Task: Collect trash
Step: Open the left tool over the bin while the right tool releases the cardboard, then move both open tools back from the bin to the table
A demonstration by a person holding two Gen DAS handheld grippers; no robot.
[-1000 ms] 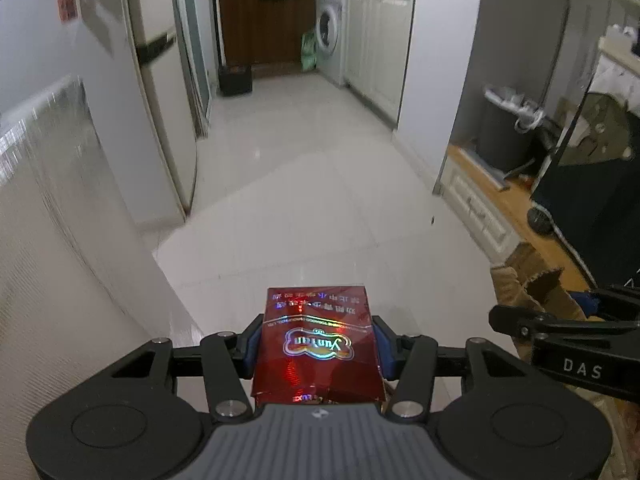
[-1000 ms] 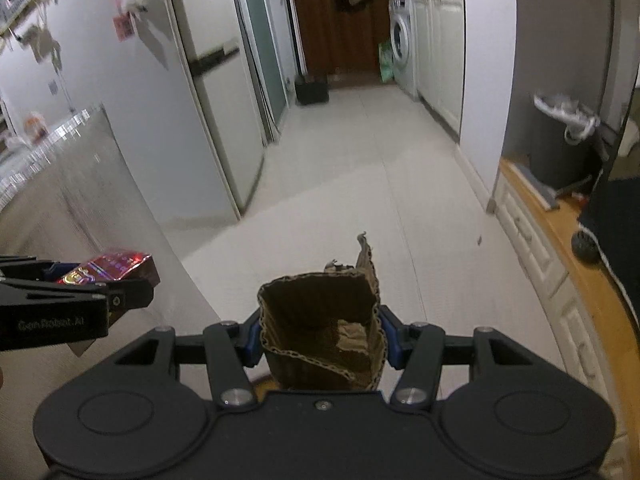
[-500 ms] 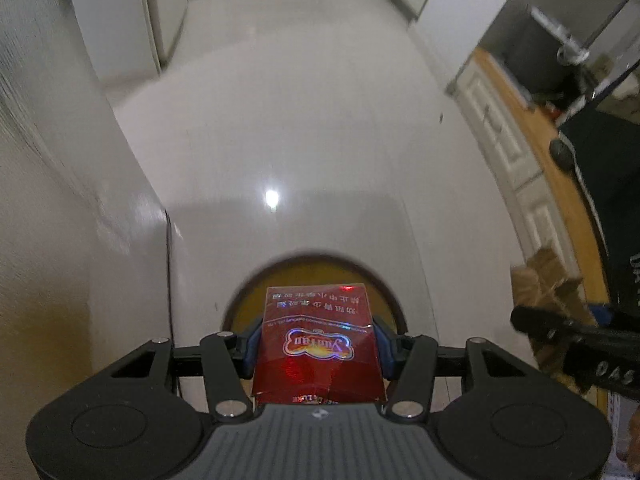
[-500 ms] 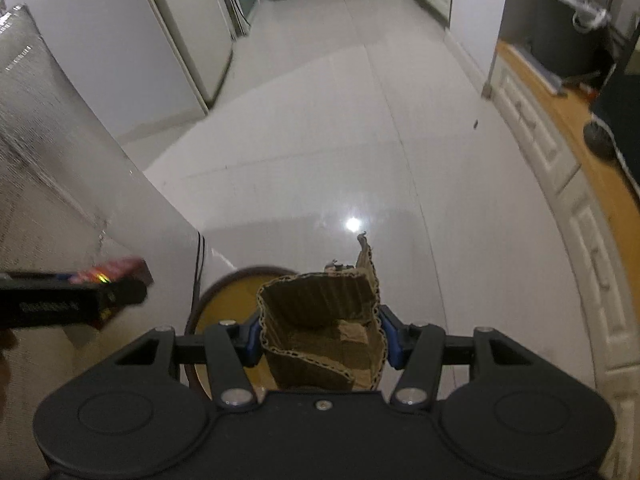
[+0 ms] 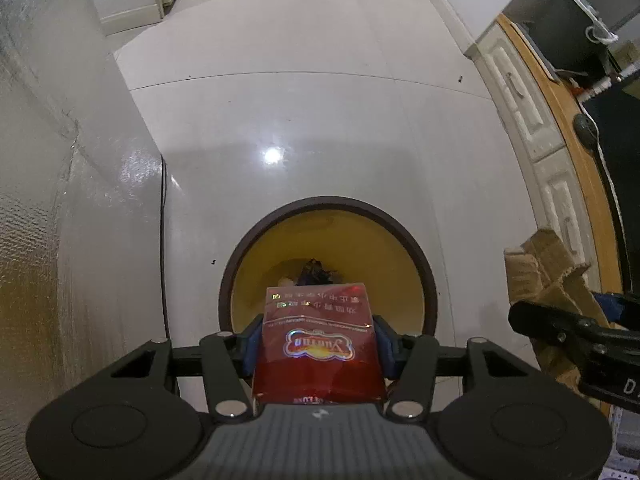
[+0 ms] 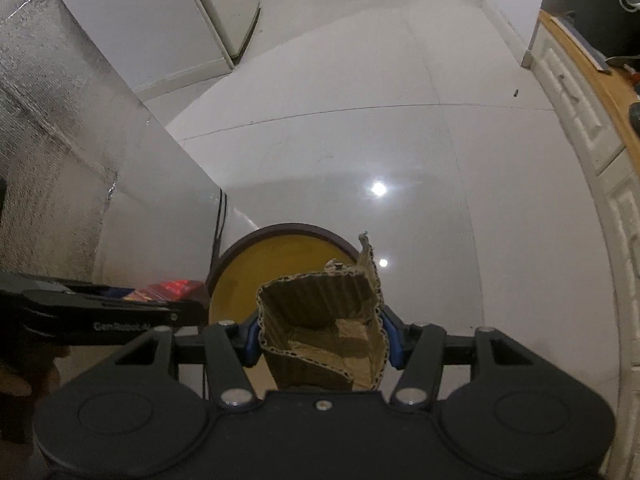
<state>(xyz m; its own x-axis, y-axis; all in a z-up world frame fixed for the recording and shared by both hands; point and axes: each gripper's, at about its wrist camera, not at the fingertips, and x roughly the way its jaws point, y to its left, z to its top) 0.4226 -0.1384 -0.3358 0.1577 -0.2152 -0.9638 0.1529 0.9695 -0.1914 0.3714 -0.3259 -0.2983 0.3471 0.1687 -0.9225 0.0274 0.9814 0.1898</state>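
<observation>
My left gripper [image 5: 318, 340] is shut on a red cigarette pack [image 5: 318, 344] and holds it above the near rim of a round bin [image 5: 424, 268] with a dark rim and yellow inside. Dark scraps [image 5: 314, 274] lie at the bin's bottom. My right gripper [image 6: 320, 340] is shut on a torn piece of brown corrugated cardboard [image 6: 324, 320], held over the right side of the same bin [image 6: 240, 256]. In the left wrist view the cardboard [image 5: 548, 272] shows at the right. In the right wrist view the pack [image 6: 168, 290] shows at the left.
A silver foil-covered panel [image 5: 48, 200] stands close on the left with a black cable [image 5: 162, 240] along its base. A white glossy tile floor [image 5: 320, 100] stretches ahead. White cabinets with a wooden top [image 5: 560, 168] run along the right. A fridge [image 6: 224, 12] stands far left.
Both grippers have tilted downward and moved forward over the bin, which now fills more of each view. Both still hold their items.
</observation>
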